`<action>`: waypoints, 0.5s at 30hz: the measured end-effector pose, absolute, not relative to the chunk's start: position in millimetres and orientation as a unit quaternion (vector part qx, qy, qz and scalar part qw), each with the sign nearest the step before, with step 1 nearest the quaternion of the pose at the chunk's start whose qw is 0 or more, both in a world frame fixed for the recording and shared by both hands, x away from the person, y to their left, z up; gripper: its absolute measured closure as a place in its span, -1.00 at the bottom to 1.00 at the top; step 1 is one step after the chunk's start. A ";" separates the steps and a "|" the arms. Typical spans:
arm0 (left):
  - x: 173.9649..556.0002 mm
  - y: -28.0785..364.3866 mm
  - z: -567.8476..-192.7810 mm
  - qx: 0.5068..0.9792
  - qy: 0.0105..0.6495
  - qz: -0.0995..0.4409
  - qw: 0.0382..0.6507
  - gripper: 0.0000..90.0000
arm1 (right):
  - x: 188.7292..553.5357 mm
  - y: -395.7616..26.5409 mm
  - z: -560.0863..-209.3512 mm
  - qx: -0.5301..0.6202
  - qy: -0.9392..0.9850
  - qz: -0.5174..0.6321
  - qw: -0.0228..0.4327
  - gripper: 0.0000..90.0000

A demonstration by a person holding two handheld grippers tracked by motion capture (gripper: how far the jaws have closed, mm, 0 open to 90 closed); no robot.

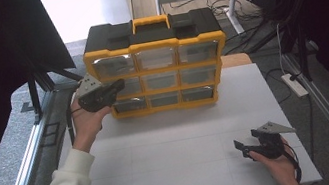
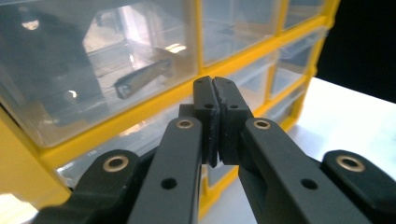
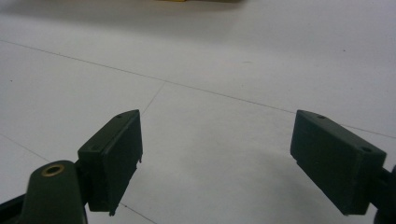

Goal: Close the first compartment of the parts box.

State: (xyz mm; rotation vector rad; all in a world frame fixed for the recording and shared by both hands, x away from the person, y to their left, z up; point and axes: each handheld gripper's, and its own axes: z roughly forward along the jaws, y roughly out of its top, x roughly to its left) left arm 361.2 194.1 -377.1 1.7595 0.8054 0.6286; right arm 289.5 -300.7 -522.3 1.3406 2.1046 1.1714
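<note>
A big box (image 1: 157, 63) is standing at the far side of the white table (image 1: 180, 140). It has a yellow plastic frame, a black top with a yellow handle, and three rows of see-through drawers (image 1: 160, 80) with smooth, shiny fronts. Up close in the left gripper view, a clear drawer (image 2: 93, 60) is showing a dull grey metal thing lying inside it, too blurry to name. The table is flat and matte, with thin lines crossing it. The left hand (image 1: 87, 120) is reaching up from a cream sleeve and holding the left gripper (image 1: 118, 85) level, pointing its black tips at the left side of the box, by the middle row. Its two flat black pads are pressing tight together with nothing between them, and they are sitting right by the yellow bar between drawers; I cannot tell if they are touching it. The right hand (image 1: 277, 159) is resting low at the near right corner of the table, well apart from the box. The right gripper (image 3: 217, 158) is pointing across the bare table, its blocky black jaws are standing wide apart, and it is holding nothing.
</note>
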 end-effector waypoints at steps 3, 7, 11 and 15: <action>348.8 195.8 -379.8 0.737 0.328 0.259 0.531 0.95 | 289.0 -300.9 -522.0 0.478 0.748 0.418 0.192 -0.63; 335.8 200.1 -386.8 0.736 0.328 0.251 0.536 0.93 | 289.1 -301.3 -522.0 0.478 0.748 0.418 0.192 -0.63; 325.2 202.8 -393.2 0.735 0.336 0.250 0.532 0.85 | 288.9 -300.7 -521.8 0.478 0.749 0.418 0.192 -0.63; 313.0 200.8 -402.6 0.745 0.335 0.234 0.528 0.38 | 288.4 -300.8 -521.2 0.477 0.748 0.420 0.193 -0.63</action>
